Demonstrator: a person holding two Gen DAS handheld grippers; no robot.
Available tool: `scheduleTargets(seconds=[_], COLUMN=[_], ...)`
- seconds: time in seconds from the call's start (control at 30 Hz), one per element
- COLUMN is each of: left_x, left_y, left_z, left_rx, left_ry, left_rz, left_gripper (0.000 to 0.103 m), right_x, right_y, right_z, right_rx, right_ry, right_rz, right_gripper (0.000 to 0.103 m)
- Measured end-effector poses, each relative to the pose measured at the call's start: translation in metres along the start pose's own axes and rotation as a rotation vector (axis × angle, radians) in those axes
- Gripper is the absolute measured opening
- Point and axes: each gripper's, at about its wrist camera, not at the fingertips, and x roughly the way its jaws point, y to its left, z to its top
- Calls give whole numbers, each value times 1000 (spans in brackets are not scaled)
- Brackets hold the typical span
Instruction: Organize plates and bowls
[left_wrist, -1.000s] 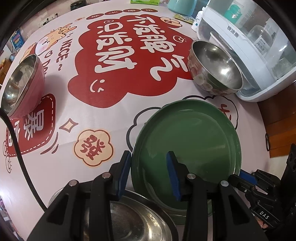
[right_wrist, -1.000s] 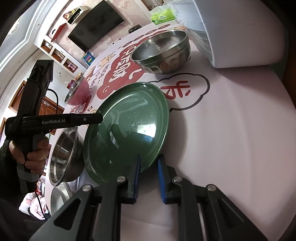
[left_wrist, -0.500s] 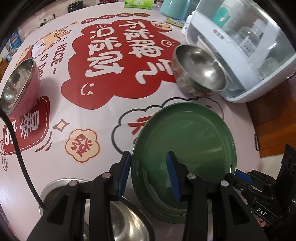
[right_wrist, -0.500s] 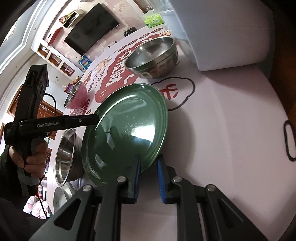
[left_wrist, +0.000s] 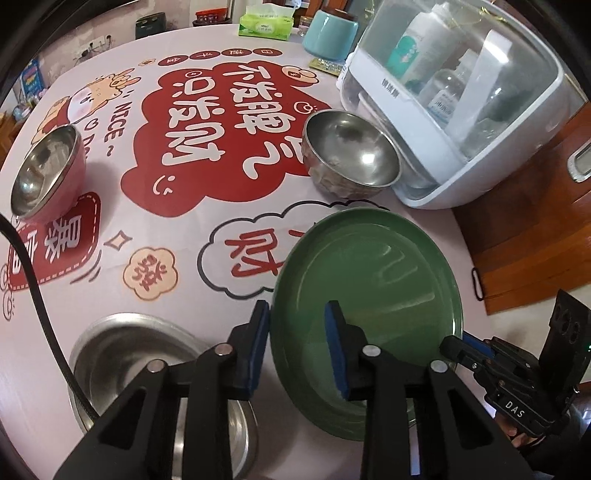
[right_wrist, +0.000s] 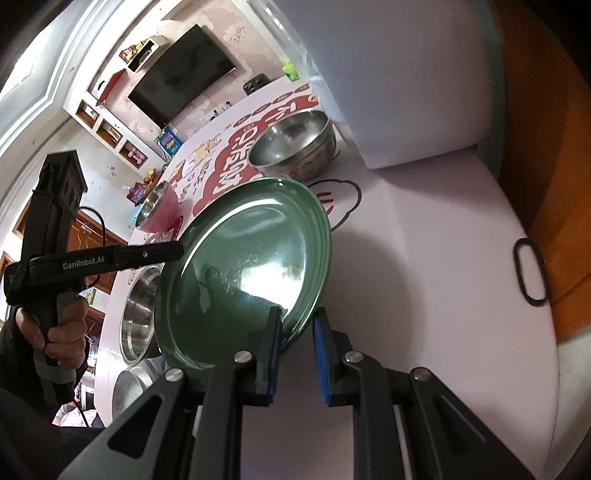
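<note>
Left wrist view: over the table (left_wrist: 229, 280) the green plate (left_wrist: 369, 277) hangs tilted, the right hand-held gripper (right_wrist: 295, 350) pinching its near rim; the left hand-held gripper (left_wrist: 297, 347) has just been narrowing astride the opposite rim, not visibly clamping. Keep the plate level, clearing the steel bowl (left_wrist: 351, 151)

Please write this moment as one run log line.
green plate: tilted, clear of table | right gripper: shut on its rim | left gripper: jaws just closing over opposite rim, grip unclear
</note>
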Motion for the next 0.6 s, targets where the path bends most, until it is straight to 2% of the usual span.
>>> scheduleTargets(seconds=[0.13,0.6], left_x=[-11,-58], left_y=[-5,1], left_z=[-11,-66], left_rx=[-11,-154], left_ry=[-20,-127], left_rz=[-3,-39], left_gripper=[22,17], right_x=[-13,-47], right_y=[1,18], right_z=[-4,-15], right_rx=[-7,-89], right_ry=[-21,-84], right_rz=[-1,40], right_gripper=[16,13])
